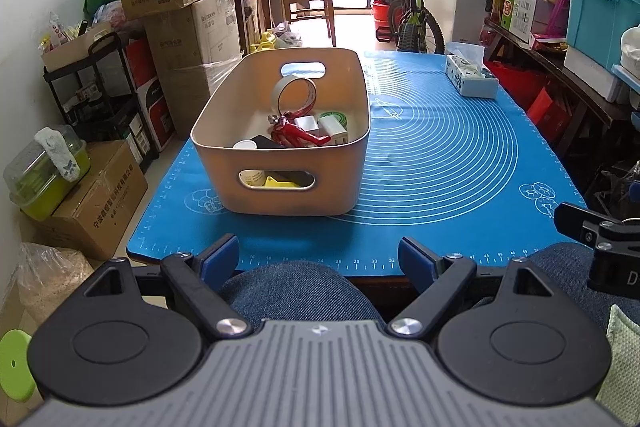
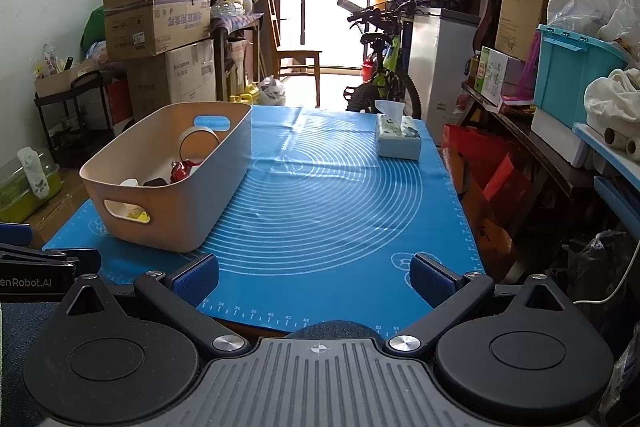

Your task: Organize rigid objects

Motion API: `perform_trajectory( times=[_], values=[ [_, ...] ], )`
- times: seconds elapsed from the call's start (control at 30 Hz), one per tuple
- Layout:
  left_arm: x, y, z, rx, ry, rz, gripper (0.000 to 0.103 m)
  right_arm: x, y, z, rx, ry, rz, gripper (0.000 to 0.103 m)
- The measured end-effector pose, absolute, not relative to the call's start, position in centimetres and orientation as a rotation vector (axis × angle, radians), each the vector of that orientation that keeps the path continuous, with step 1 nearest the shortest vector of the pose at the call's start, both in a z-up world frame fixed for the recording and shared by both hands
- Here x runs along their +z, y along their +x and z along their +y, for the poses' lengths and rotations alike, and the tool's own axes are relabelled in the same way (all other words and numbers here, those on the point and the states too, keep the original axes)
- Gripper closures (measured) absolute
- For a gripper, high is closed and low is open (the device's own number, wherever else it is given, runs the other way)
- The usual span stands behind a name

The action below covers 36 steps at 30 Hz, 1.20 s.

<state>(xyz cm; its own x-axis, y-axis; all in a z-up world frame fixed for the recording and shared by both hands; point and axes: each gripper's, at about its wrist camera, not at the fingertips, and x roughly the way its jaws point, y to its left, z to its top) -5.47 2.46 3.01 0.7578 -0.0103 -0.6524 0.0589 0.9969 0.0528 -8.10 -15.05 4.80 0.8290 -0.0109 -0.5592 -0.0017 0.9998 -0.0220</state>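
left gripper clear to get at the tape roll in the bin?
Probably yes. The left gripper is open and empty, the bin has no lid, and the tape roll stands upright above the other items. The near wall means coming in from above.

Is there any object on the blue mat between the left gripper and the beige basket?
Nothing visible: between the left gripper and the beige basket there is only bare blue mat.

A smooth matt plastic bin sits on a glossy blue silicone-looking mat, beside a red shiny plastic figure.
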Motion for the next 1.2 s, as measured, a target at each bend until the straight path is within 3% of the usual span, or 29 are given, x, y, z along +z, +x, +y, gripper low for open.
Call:
perform_trajectory(
  times=[1.2],
  values=[
    [3.47, -5.41, 2.51, -0.038, 0.076, 0.705, 0.017, 4.78, -8.3, -15.11, -0.014, -0.02, 0.598, 0.003]
  ],
)
